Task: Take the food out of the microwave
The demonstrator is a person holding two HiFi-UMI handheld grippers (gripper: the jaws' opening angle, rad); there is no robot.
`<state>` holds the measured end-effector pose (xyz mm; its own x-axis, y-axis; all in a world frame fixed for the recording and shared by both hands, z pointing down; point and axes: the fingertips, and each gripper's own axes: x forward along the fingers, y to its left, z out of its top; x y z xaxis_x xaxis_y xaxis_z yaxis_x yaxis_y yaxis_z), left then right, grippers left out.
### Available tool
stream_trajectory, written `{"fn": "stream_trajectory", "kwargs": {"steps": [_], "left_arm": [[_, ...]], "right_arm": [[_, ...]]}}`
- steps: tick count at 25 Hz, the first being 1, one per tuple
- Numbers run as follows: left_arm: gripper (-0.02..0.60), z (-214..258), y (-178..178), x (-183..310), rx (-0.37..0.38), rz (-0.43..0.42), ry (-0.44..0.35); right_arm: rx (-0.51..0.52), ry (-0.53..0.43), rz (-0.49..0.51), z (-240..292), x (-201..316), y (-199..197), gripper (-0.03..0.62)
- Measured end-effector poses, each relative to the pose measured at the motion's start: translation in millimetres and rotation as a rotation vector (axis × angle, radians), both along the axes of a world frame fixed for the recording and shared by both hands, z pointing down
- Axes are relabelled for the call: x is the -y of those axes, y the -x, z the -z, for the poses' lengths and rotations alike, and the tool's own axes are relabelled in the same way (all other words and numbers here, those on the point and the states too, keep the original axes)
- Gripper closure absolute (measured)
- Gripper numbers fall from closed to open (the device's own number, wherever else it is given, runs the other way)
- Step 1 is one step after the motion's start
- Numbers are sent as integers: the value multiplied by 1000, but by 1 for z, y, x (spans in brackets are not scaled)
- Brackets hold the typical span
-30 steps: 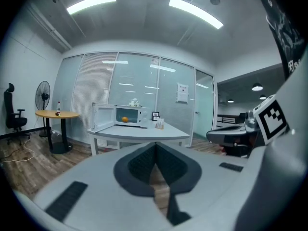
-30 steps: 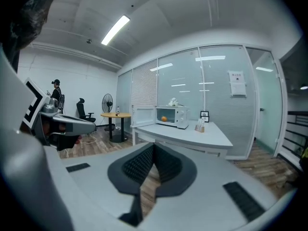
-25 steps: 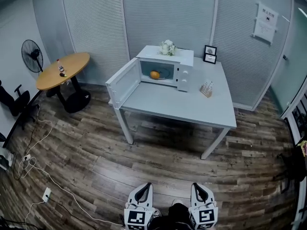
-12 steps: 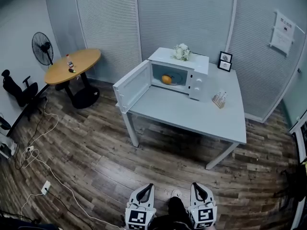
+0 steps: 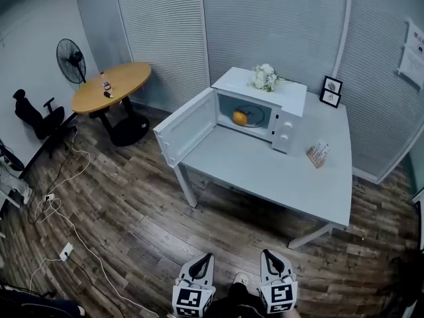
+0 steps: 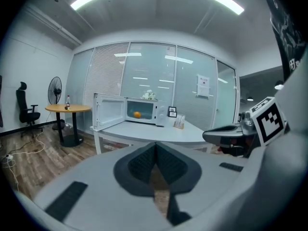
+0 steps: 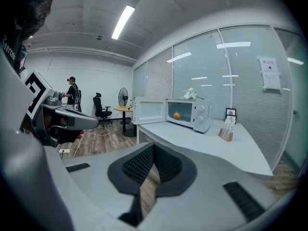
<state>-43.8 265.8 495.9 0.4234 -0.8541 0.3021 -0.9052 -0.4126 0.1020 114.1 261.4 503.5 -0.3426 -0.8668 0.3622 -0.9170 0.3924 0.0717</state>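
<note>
Grey desk [image 5: 278, 177] and microwave [image 5: 265, 105] sit nearer and further right in the head view than a second ago, and the round wooden table [image 5: 111, 85] has shifted right too. The left tool [image 5: 204, 260] and right tool [image 5: 268, 257], cut off at the bottom edge, are both closed and empty. A small orange food [image 5: 240, 117], its kind unclear, lies inside the microwave, whose door [image 5: 185, 126] stands open. Wood planks cover the floor and blinds line the walls.

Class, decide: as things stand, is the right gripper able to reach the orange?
Probably not yet: the right gripper is well short of the table, though the microwave door stands open.
</note>
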Motion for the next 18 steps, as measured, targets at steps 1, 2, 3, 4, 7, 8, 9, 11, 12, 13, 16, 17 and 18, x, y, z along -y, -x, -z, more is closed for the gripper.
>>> {"fn": "stream_trajectory", "kwargs": {"steps": [1,2,3,4,7,8,9,11,12,13,16,17,18], "left_arm": [[574,0,-5,7,-3,10,7],[574,0,-10,14,-5,19,18],[575,0,-15,21,-9,22,31],[575,-1,-22,27,-18,15,43],[575,-5,-49,43,-49,-30,47],[575,-7,-56,49,-51,-27,44],[575,-8,-62,54,-50,-17,44],[574,-10,-71,63,-46,1,47],[575,-10,-75,67,-43,2,46],[575,-10,-79,71,-39,-3,45],[575,-10,-89,79,-36,-23,49],[575,-11,-90,81,-38,-25,52],[574,-12,-90,83,-39,-26,55]], "right_arm": [[1,0,9,1,8,-5,591],[3,0,15,1,16,-11,591],[5,1,18,1,24,-17,591],[6,2,21,1,32,-23,591],[6,4,21,1,52,-43,591],[3,3,18,2,58,-49,591],[-1,2,14,3,63,-56,591],[-1,10,12,-2,69,-67,591],[2,15,11,-6,71,-72,591],[7,19,7,-7,74,-77,591],[17,29,-7,-9,78,-84,591],[16,31,-8,-8,79,-83,591],[14,32,-8,-6,81,-82,591]]}}
